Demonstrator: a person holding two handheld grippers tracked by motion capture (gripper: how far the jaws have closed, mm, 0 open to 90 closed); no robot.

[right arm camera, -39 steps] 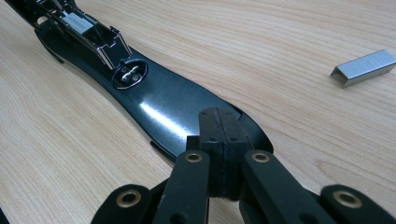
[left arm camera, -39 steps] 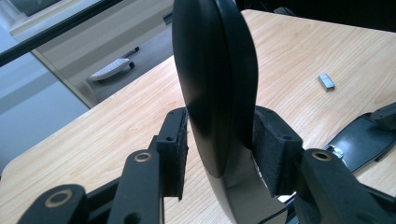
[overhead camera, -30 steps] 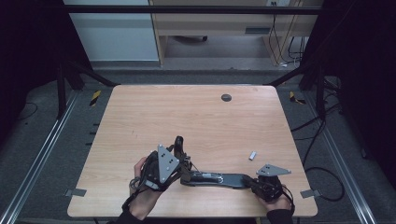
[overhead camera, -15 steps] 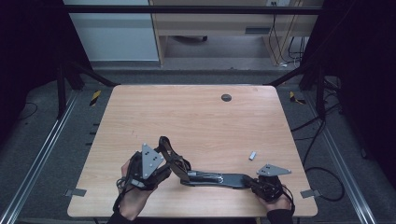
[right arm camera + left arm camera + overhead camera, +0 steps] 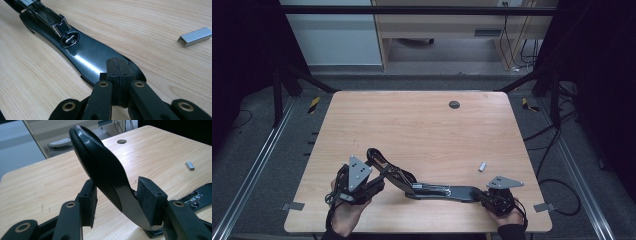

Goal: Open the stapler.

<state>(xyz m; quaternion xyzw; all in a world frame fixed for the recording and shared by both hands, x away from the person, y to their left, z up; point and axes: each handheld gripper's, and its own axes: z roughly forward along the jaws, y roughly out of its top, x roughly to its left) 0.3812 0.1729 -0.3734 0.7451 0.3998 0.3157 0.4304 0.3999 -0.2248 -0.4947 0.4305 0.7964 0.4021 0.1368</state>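
— Where is the stapler [image 5: 447, 191] just now?

— It lies opened out near the front edge of the tabletop [image 5: 422, 130], between my two hands; its flat black base [image 5: 87, 53] runs along the wood towards my right, and its top arm [image 5: 100, 162] is swung up and back on my left side, standing at a slant above the wood.

— And your left gripper [image 5: 373, 189]?

— Its jaws have just been opening; the top arm stands between the two pads [image 5: 150, 200]; in the left gripper view the right-hand pad lies against the arm's edge while the left-hand pad stands clear of it with a gap, so I call the gripper released rather than clenched on anything.

— The right gripper [image 5: 117, 75]?

— Clenched, pad against pad, with its tips resting down on the front end of the base; nothing shows between the pads, so I read it as pressing on the base rather than grasping it.

— Anything else near?

— The open metal magazine [image 5: 47, 17] lies along the base, its front end just behind the round anvil plate [image 5: 69, 40]; a small strip of staples [image 5: 482, 166] lies loose on the wood, apart from the stapler, a little beyond my right hand [image 5: 507, 215]; a round hole [image 5: 454, 104] sits far back in the tabletop.
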